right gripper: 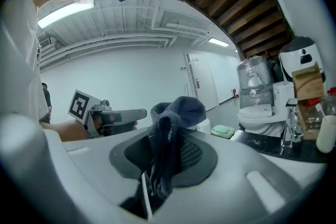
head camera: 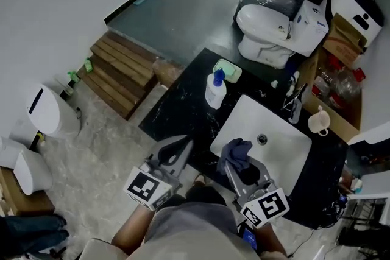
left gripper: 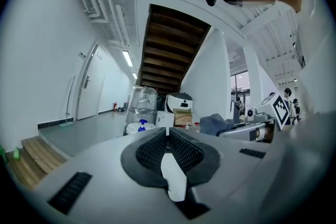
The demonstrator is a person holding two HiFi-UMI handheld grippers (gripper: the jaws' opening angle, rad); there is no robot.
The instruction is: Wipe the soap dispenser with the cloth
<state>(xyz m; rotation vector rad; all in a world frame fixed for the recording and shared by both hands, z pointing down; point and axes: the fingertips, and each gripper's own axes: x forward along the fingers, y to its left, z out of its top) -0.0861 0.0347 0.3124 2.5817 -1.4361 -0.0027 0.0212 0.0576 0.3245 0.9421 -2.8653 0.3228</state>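
I see my left gripper (left gripper: 167, 134) with its jaws pressed together. My right gripper (right gripper: 167, 144) is clamped on a bunched dark blue cloth (right gripper: 178, 113) that pokes out past its tips. The white plastic soap dispenser with a blue pump (head camera: 215, 89) stands well ahead of both.

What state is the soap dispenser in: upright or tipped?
Upright: the soap dispenser stands on the counter, blue pump on top.

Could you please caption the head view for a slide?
Right gripper clamps blue cloth by the sink; soap dispenser stands untouched on black counter.
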